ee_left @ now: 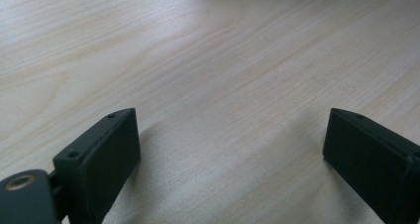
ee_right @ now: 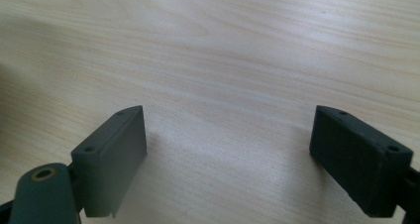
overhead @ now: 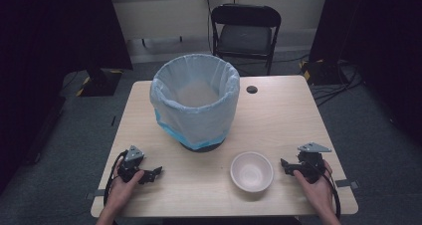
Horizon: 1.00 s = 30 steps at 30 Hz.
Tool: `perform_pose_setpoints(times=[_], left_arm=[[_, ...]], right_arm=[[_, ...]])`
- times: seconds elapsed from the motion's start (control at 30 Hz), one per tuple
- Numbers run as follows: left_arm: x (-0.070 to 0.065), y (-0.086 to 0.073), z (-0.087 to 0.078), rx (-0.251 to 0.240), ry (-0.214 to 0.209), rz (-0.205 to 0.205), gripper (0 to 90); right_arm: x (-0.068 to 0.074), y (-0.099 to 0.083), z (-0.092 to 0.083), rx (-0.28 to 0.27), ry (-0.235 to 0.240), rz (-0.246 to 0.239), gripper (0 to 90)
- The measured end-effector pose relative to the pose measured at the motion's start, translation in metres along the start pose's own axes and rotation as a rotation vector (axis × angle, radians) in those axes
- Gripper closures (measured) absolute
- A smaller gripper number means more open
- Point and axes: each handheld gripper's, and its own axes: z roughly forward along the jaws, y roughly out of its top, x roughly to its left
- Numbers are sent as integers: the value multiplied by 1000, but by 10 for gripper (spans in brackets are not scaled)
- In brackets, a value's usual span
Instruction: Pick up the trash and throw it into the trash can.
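One pale wooden tabletop (overhead: 278,115) carries one round bin lined with a translucent white-and-blue plastic bag (overhead: 195,103) and one empty, off-white round bowl (overhead: 252,171). Two black tongs rest on it, one left (overhead: 158,171) and one right (overhead: 282,163), each in one hand. One black folding chair (overhead: 246,31) stands behind.

Both black grippers, left gripper (overhead: 149,174) and right gripper (overhead: 287,166), carry grey three-cornered plates, trailing black cables, seemingly screw-holed fingers (ee_right: 114,154).
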Motion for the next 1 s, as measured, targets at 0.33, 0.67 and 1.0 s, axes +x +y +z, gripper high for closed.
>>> perform_pose_setpoints(times=[0.33, 0.67, 1.0], left_arm=[[0, 0, 0, 0, 0, 2, 72], [-1, 0, 0, 1, 10, -2, 72], [-3, -1, -2, -1, 21, -17, 84]], right_arm=[[-2, 0, -1, 5, 17, -20, 171], [-3, 14, -20, -24, 127, -15, 300], [18, 43, -44, -45, 239, -63, 365]])
